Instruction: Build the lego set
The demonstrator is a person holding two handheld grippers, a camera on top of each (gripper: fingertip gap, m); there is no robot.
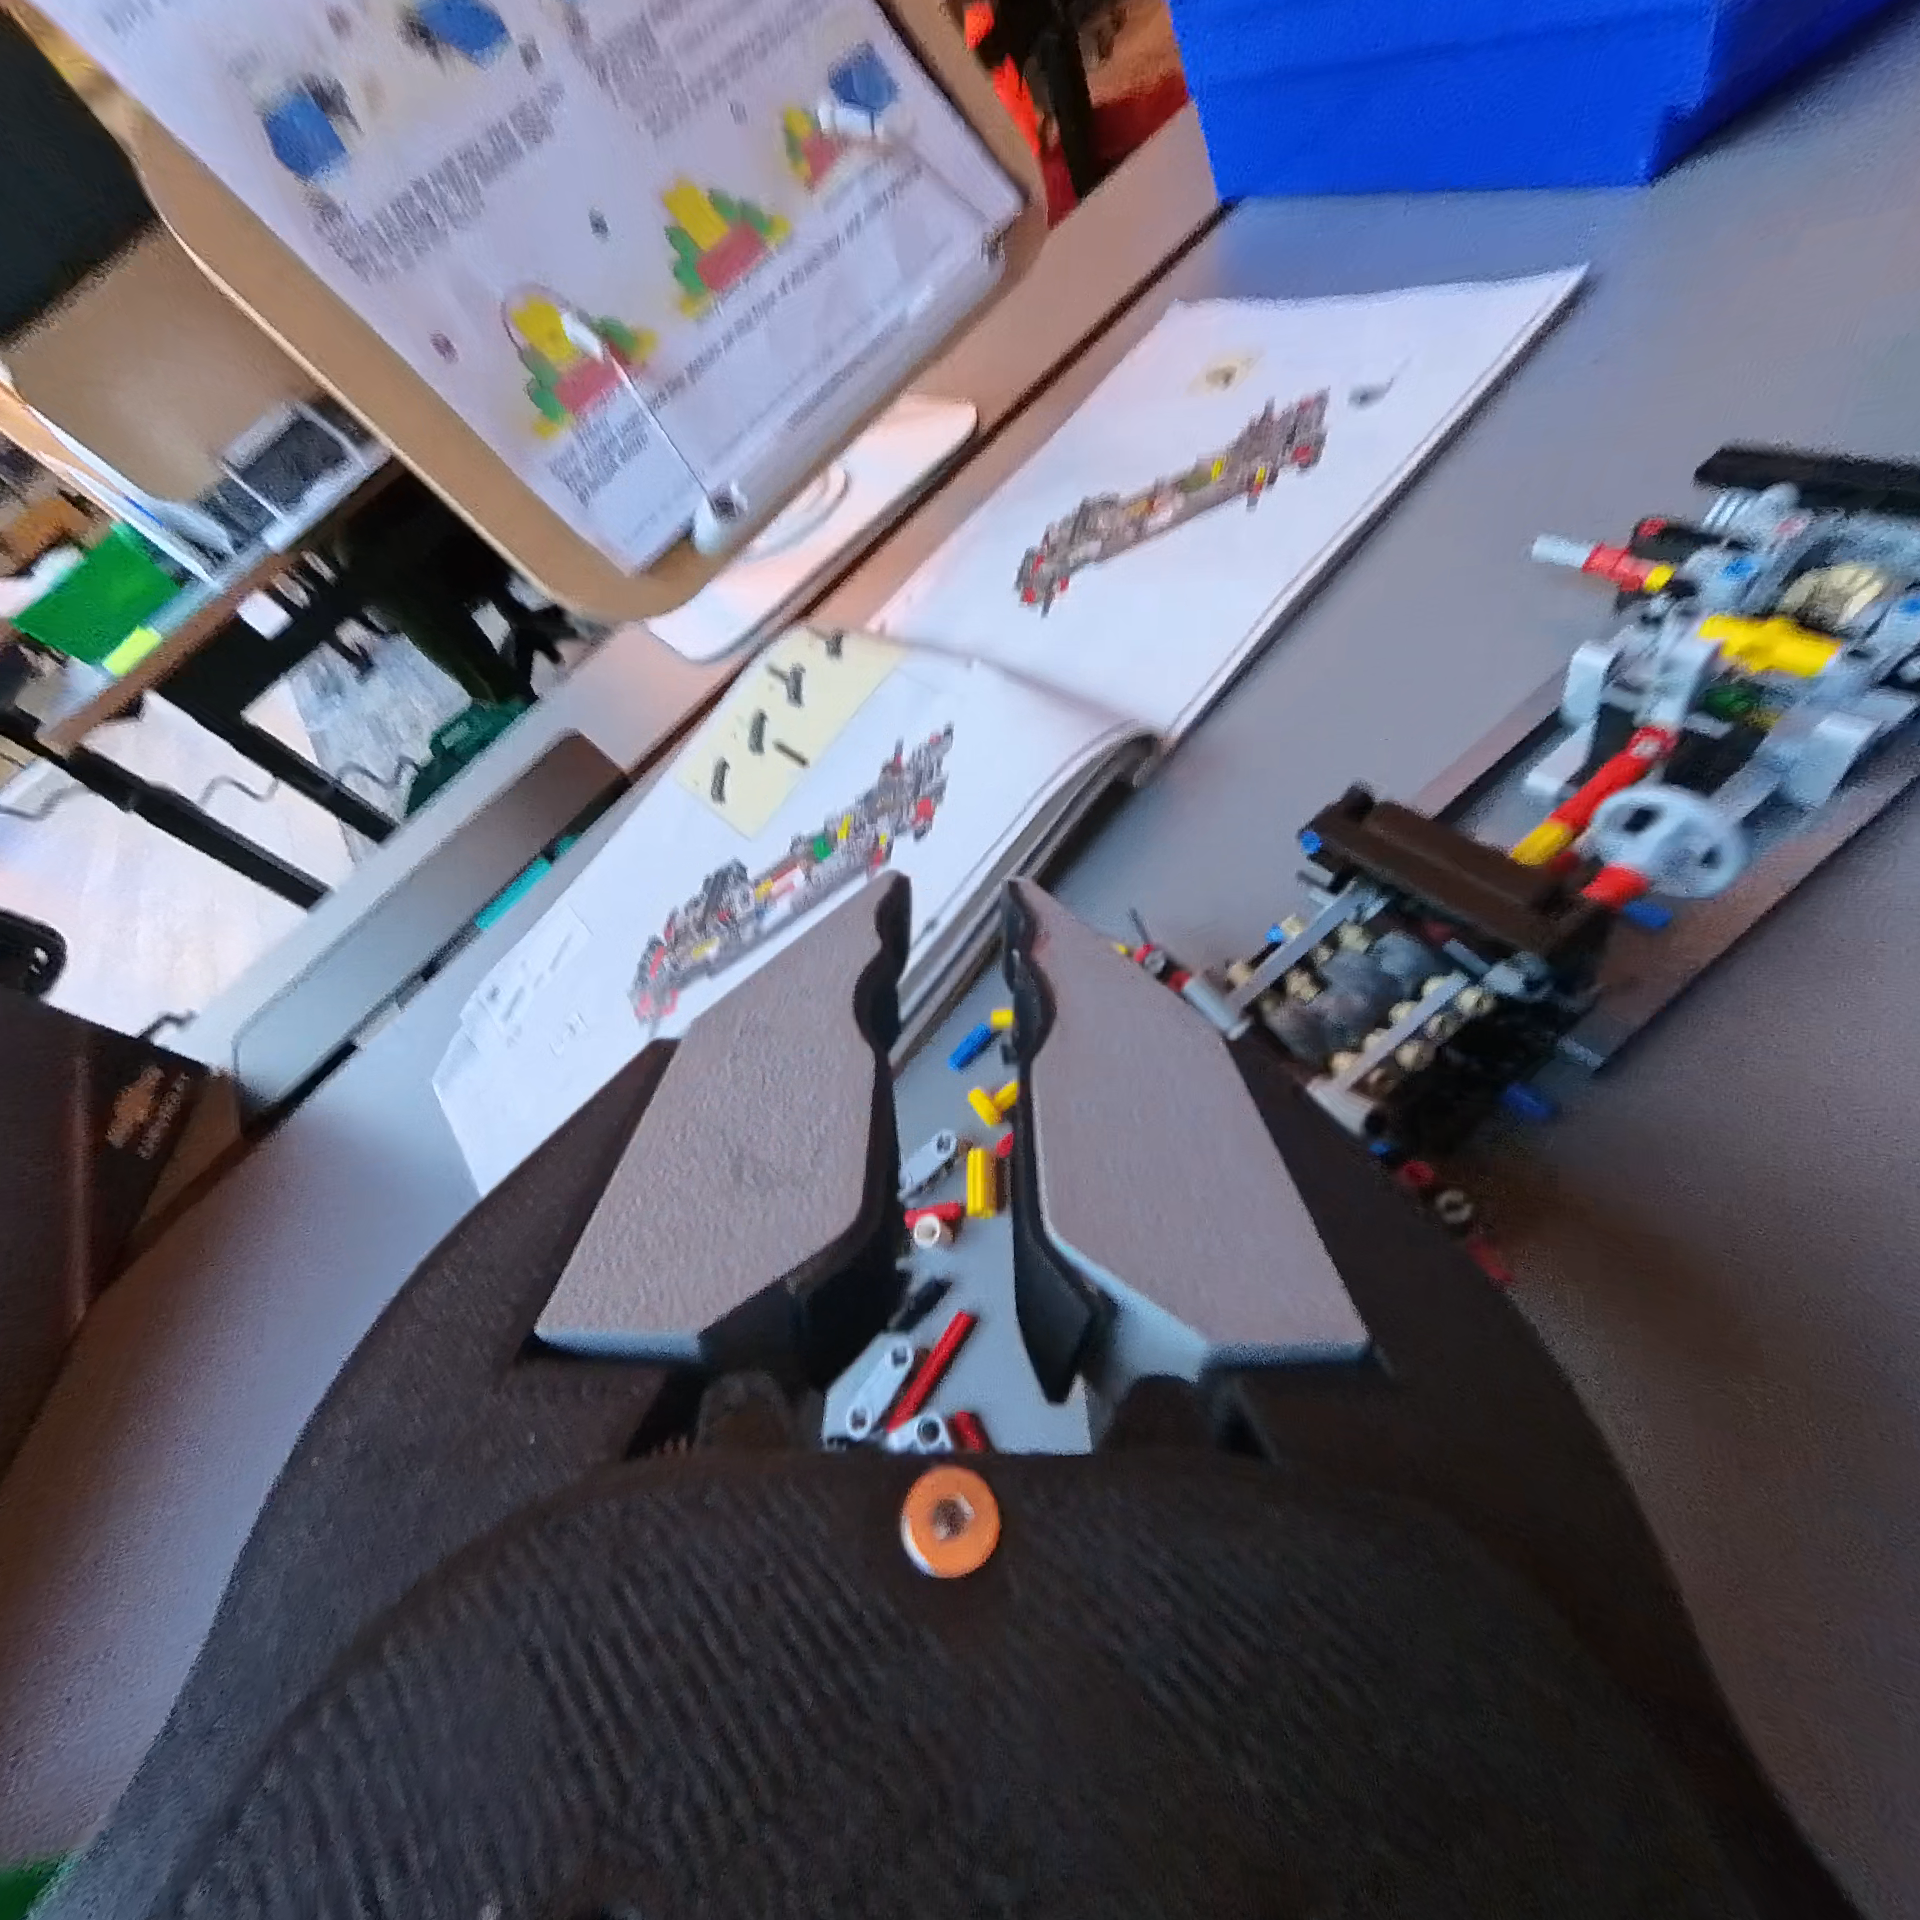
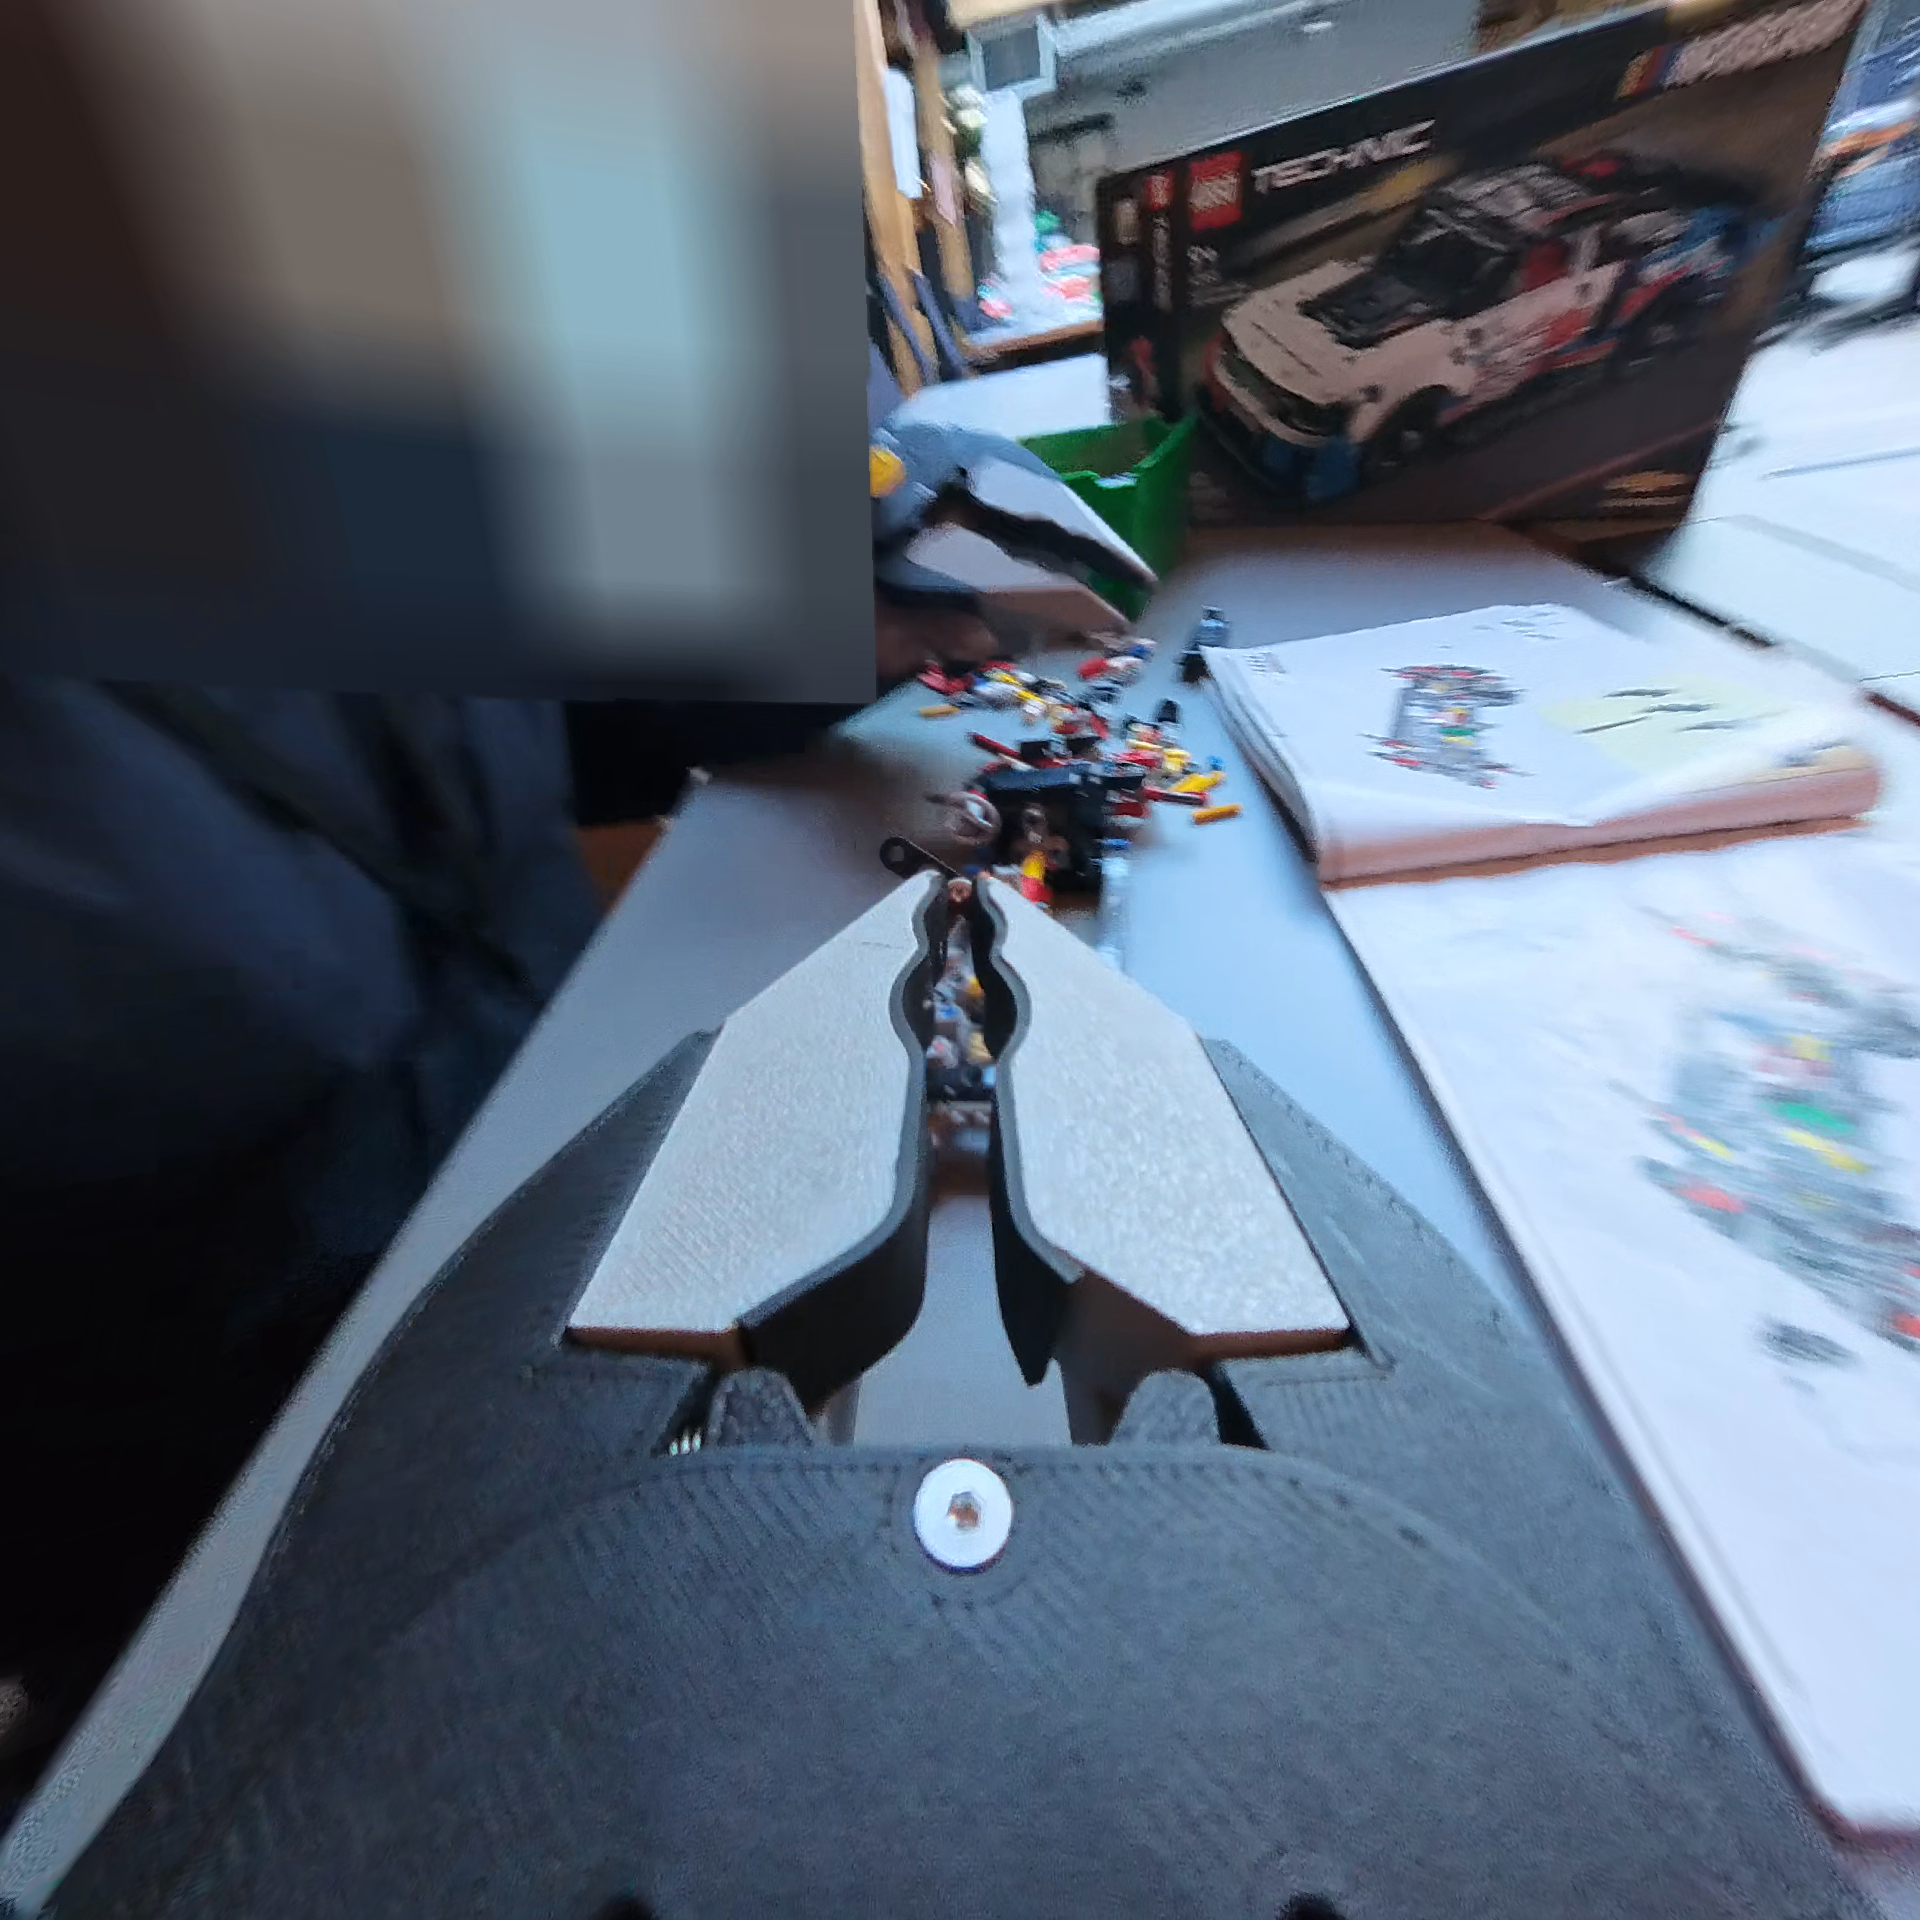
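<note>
- While the left gripper hangs over the grey worktop with its fingers slightly spread, nothing sits between its pads; through the gap only a scatter of loose pieces shows, yellow, red, blue and grey, lying on the worktop beneath.
- Just beyond its tips lies an open instruction booklet, which reaches toward the far edge of the worktop, where a screen on a stand rises.
- Toward the right edge in that view a dark sub-assembly with pale pegs rests on a dark mat, and behind it stands a partly built grey frame with red and yellow axles. A blue bin fills the far right corner.
- The right gripper has its fingertips pressed almost together, and they appear to pinch a thin black piece with a ring end that juts out to the left of the tips; blur keeps its exact form from being settled.
- That pinched piece is held above the worktop, just short of a black block and the heap of small parts around it.
- Farther along, the left gripper shows again near a green tray, with a printed carton standing at the far edge.
- A large printed sheet lies on the worktop to the right of the right gripper, and a person's dark sleeve is at the near edge.
</note>
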